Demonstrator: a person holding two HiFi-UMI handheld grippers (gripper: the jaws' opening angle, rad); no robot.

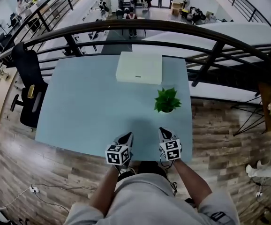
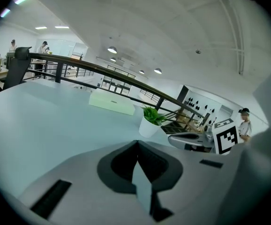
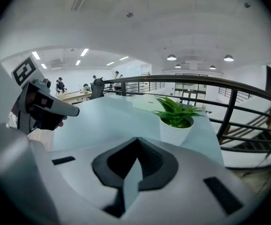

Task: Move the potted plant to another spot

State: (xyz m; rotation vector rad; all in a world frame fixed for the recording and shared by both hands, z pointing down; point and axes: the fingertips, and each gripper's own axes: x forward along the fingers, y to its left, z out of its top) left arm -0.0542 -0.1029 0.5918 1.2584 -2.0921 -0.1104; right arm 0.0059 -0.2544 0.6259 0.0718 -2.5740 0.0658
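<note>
A small potted plant (image 1: pixel 167 100) with green leaves in a white pot stands upright on the pale blue table (image 1: pixel 88 102), toward its right edge. It is also in the left gripper view, the plant (image 2: pixel 152 121) ahead and to the right, and in the right gripper view, the plant (image 3: pixel 176 121) close ahead, slightly right. My left gripper (image 1: pixel 127 136) and right gripper (image 1: pixel 163 131) hover side by side over the table's near edge, short of the pot and touching nothing. The left gripper (image 2: pixel 138 144) has its jaws together and empty. The right gripper (image 3: pixel 136 142) is shut on nothing.
A flat white box (image 1: pixel 139 67) lies at the table's far edge, behind the plant. A dark curved railing (image 1: pixel 173 29) runs past the far side, with a drop beyond. A black office chair (image 1: pixel 30 88) stands left of the table. Wood floor surrounds it.
</note>
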